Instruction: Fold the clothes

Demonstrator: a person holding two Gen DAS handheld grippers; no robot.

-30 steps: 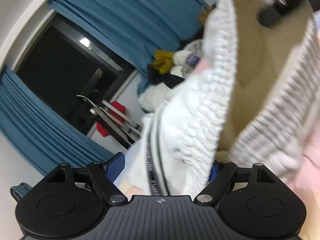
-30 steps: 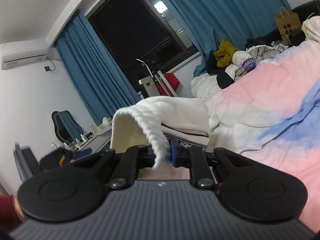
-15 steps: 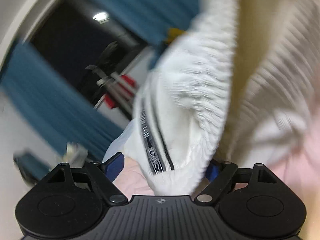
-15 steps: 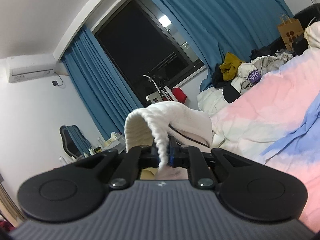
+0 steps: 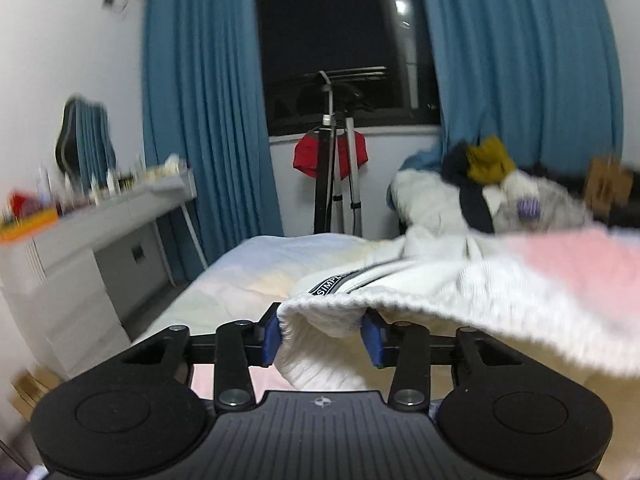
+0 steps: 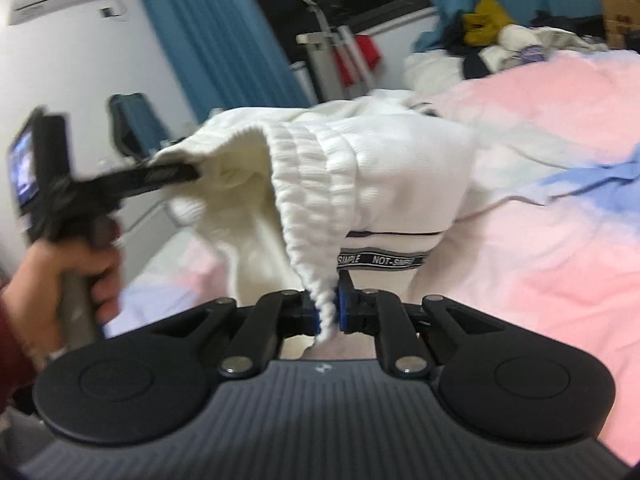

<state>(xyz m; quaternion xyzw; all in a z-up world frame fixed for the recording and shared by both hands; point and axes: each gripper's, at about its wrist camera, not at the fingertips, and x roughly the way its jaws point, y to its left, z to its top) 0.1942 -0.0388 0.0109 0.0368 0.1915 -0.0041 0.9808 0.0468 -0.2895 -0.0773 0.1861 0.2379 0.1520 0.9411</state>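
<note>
Two grippers, one garment. Your left gripper [image 5: 322, 334] has its jaws set fairly wide with a bunched fold of the white knit [image 5: 420, 292] filling the gap between the blue pads [image 5: 270, 334]; whether they press it firmly you cannot tell from here. Your right gripper [image 6: 328, 314] has its jaws drawn narrow, pinching the ribbed hem [image 6: 308, 216] edge-on.

Item: white knit [image 6: 392, 168], with a black-and-white lettered band [image 6: 380, 259] along one panel. Location: lifted and stretched between both grippers, its far end trailing onto the bed [image 6: 540, 240] toward the middle of the pink-and-blue quilt.

Handling, as judged: soft, light, stretchy, not fragile. It will sag and drape under its own weight, so keep it taut between the two holds. The ribbed hem is thick and gives the surest purchase; the smooth panel would likely slip or bunch.

Hold points: opposite ends of the hem, as you have them now. Your left hand [image 6: 60, 280] shows in the right view, gripping its handle.

Other stock: clothes pile [image 5: 488, 184] at the bed's far corner; desk [image 5: 100, 216] beyond the left edge.
</note>
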